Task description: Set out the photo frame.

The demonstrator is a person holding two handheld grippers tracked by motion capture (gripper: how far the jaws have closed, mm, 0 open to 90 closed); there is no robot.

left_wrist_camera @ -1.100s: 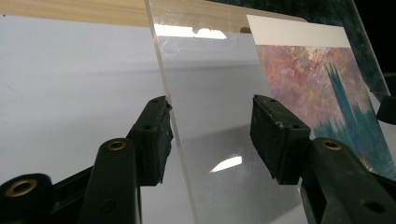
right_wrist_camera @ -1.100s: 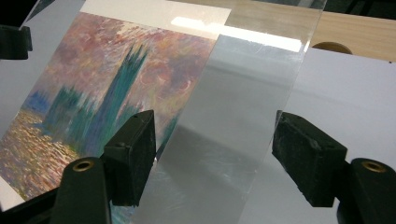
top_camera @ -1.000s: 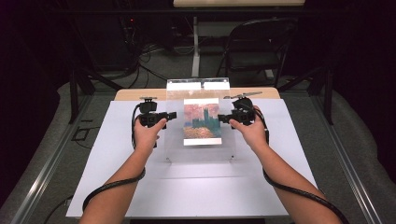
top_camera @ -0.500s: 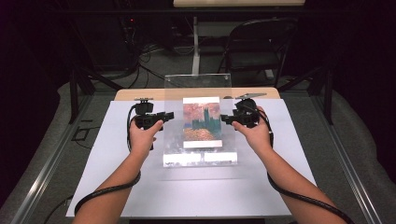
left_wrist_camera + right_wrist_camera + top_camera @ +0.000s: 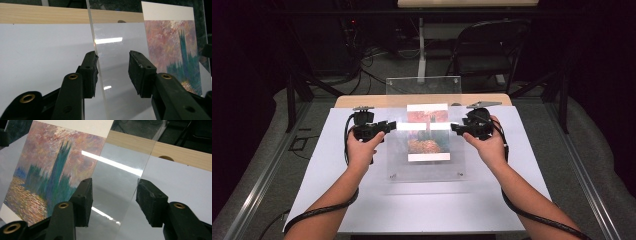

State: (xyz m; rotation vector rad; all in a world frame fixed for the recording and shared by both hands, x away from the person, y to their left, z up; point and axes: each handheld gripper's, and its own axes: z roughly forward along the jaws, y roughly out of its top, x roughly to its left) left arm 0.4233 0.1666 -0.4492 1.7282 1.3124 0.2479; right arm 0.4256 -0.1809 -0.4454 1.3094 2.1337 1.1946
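A clear acrylic sheet hangs tilted above the white mat, with a painted print of towers over water lying against it. My left gripper straddles the sheet's left edge and my right gripper its right edge. In the left gripper view the sheet leans on one pad, with a gap to the other, and the print shows beyond my left gripper. The right gripper view shows the same: sheet, print, right gripper. Both pairs of jaws have just been closing around the sheet.
The mat covers a wooden table whose bare far strip shows behind the sheet. A folding chair, cables and stand legs occupy the dark floor beyond. Metal rails run along both sides of the table.
Both hands have risen with the sheet and print. The sheet's far edge stands higher against the background and its near edge has come toward me. The jaws stand closer together.
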